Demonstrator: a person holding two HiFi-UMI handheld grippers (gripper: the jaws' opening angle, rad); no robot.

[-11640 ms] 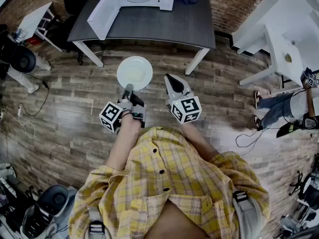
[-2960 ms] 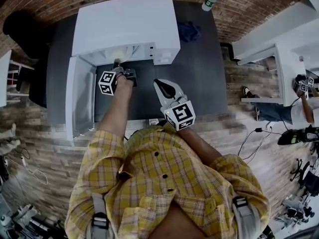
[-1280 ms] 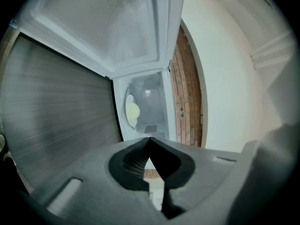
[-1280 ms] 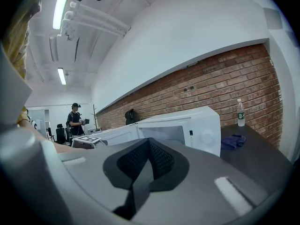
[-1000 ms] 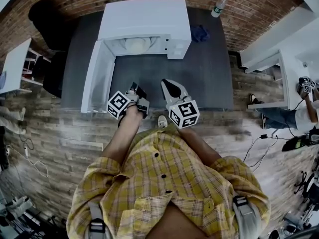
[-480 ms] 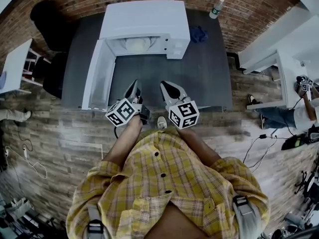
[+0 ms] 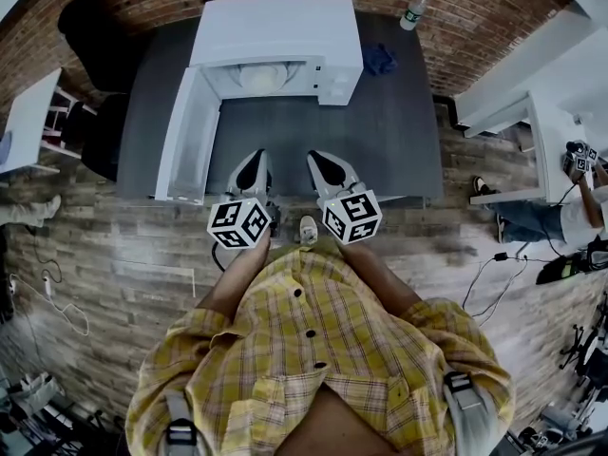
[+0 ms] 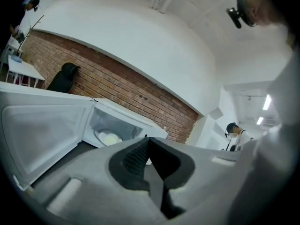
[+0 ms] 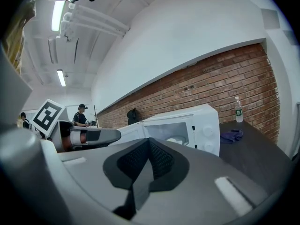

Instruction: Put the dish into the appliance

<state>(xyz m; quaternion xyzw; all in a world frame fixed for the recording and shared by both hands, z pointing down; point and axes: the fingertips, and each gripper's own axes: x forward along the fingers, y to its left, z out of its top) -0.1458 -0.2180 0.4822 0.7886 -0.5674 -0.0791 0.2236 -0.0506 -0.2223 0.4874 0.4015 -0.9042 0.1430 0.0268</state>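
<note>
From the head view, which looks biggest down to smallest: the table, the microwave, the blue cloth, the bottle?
1. table
2. microwave
3. blue cloth
4. bottle, though cloth and bottle look nearly alike.

The mouth of the microwave [image 7: 275, 31] is left unblocked from the front — bare table [image 7: 380, 150] is seen between it and the near edge. The left side is walled off by the swung-open door [image 7: 182, 141]; the cavity floor is taken up by the dish [image 7: 261, 79].

Head view steeply down; both gripper views level, toward the shared microwave [image 7: 275, 36]
</note>
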